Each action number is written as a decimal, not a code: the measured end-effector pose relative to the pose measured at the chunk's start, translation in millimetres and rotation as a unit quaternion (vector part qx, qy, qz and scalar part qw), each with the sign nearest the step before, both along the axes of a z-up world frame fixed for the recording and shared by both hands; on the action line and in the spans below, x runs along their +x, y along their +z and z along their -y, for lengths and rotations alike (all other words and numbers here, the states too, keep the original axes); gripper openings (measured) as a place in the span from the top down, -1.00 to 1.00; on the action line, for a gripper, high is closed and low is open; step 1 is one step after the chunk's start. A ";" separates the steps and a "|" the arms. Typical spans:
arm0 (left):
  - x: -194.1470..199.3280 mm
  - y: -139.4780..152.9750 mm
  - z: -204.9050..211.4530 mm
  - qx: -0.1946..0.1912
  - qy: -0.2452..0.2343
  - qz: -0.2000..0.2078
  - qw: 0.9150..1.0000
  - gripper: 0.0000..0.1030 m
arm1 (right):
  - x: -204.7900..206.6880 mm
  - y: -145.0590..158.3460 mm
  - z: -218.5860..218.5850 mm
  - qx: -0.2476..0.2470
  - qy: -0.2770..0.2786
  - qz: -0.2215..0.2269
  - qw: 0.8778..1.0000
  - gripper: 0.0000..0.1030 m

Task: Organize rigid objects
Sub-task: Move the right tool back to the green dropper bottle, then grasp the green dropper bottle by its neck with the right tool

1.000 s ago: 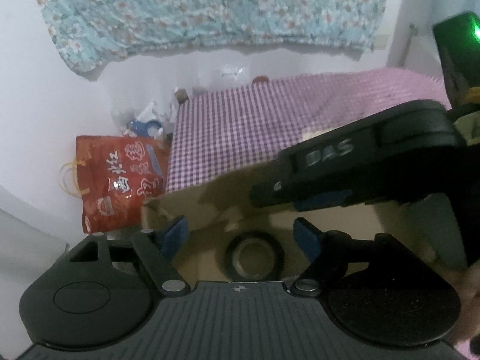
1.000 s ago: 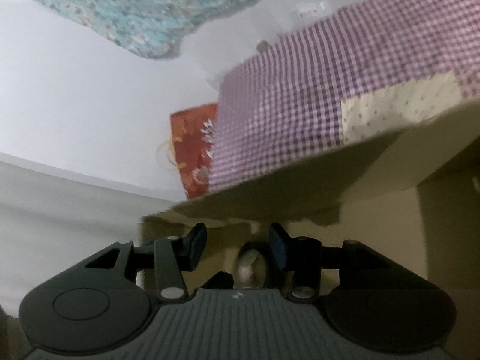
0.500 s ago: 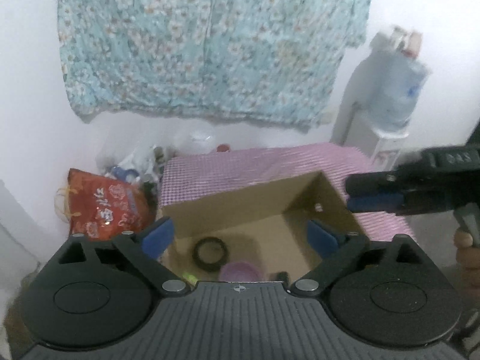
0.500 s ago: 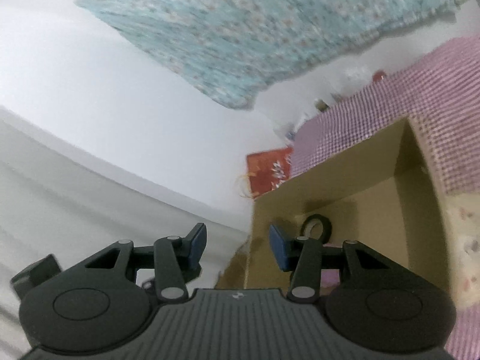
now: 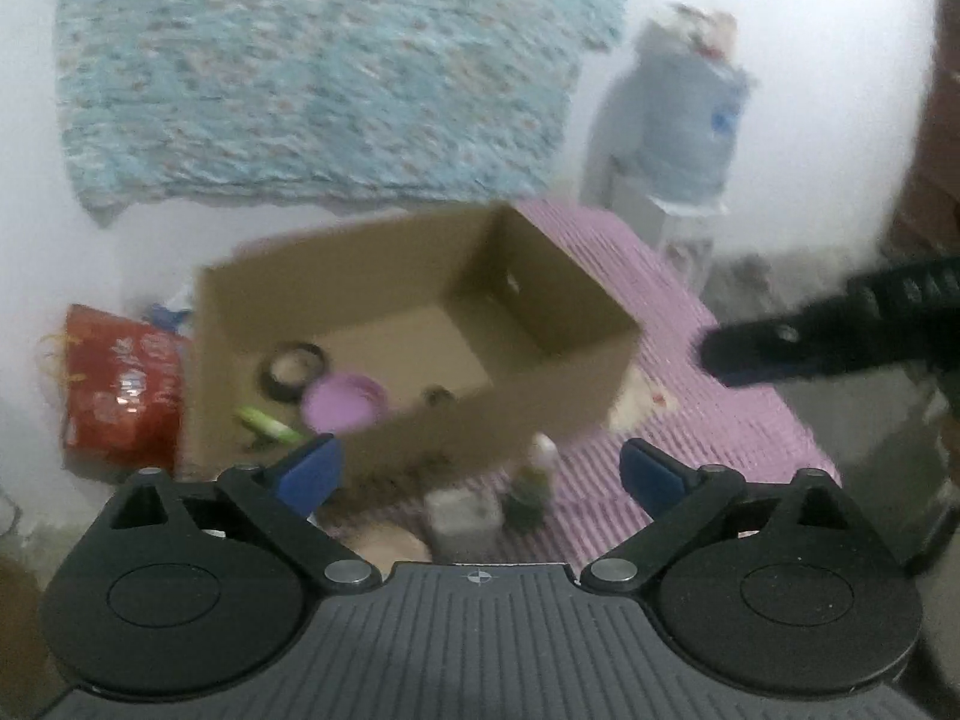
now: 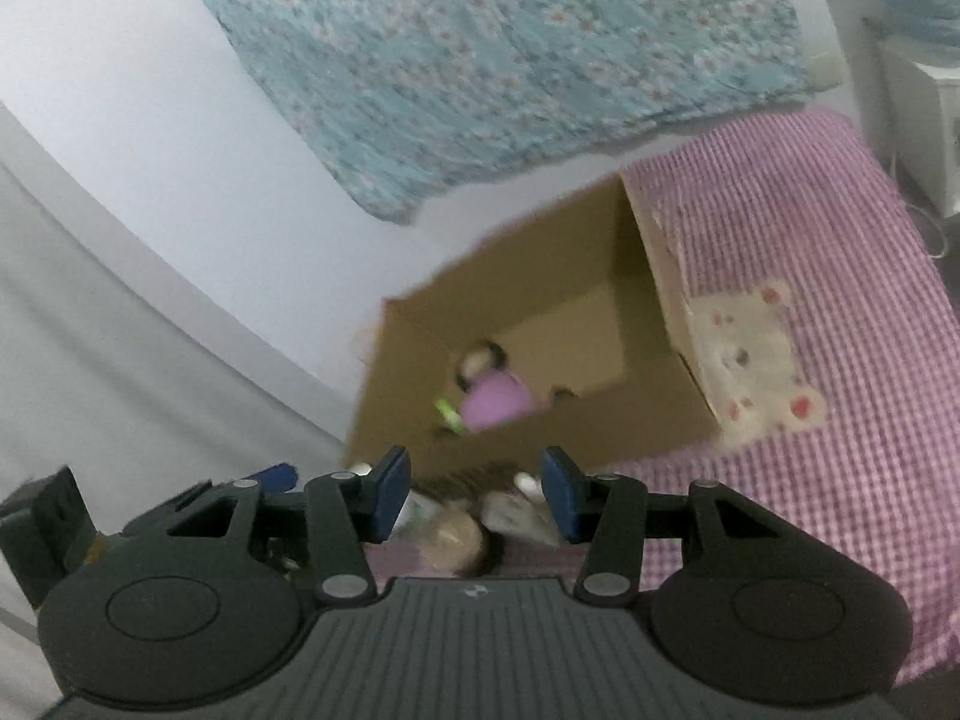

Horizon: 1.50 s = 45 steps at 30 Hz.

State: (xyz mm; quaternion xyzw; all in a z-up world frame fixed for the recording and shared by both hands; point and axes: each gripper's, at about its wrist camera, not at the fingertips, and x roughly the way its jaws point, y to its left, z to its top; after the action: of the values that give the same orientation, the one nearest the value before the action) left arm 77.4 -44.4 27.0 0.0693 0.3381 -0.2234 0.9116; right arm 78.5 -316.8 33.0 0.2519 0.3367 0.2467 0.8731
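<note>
An open cardboard box (image 5: 558, 354) (image 6: 408, 384) stands on the purple checked cloth (image 5: 708, 414). In it lie a black tape roll (image 5: 294, 369), a purple lid (image 5: 343, 403) (image 6: 497, 402) and a green stick (image 5: 267, 425). My left gripper (image 5: 483, 471) is open wide, short of the box's near wall, with nothing between its blue pads. Below that gap stand a small bottle (image 5: 540, 471) and a white carton (image 5: 462, 516). My right gripper (image 6: 475, 495) is open and empty; behind its gap lie a tan round thing (image 6: 453, 534) and a white item (image 6: 516, 516). The right gripper's black body (image 5: 828, 330) crosses the right edge.
A red printed bag (image 5: 120, 384) sits on the floor left of the box. A water dispenser with a blue bottle (image 5: 690, 126) stands at the back right. A flowered teal cloth (image 5: 324, 72) hangs on the white wall. A bear patch (image 6: 756, 354) marks the cloth.
Both grippers have drawn back out of the box, so its whole rim now shows. The left jaws have spread wider. The tape roll once between them lies in the box.
</note>
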 end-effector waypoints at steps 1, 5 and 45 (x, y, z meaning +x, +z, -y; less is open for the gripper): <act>-2.7 -8.9 6.8 0.008 -0.006 0.001 1.000 -0.86 | 0.1 -5.9 -5.0 -0.013 -0.001 -0.001 1.000 0.01; 2.3 -37.3 31.9 0.044 -0.020 0.009 0.999 -0.50 | 6.9 -20.8 -24.3 -0.051 0.008 0.010 0.999 0.01; 23.9 -87.7 50.8 0.069 -0.038 0.025 0.997 0.40 | 44.3 -45.5 -72.6 -0.143 0.093 0.025 0.985 0.75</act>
State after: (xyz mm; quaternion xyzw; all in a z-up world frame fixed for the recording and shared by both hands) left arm 101.3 -95.2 -60.7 0.1505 0.3268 -0.2317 0.9038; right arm 122.8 -244.2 -12.5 0.0860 0.3682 0.2826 0.8816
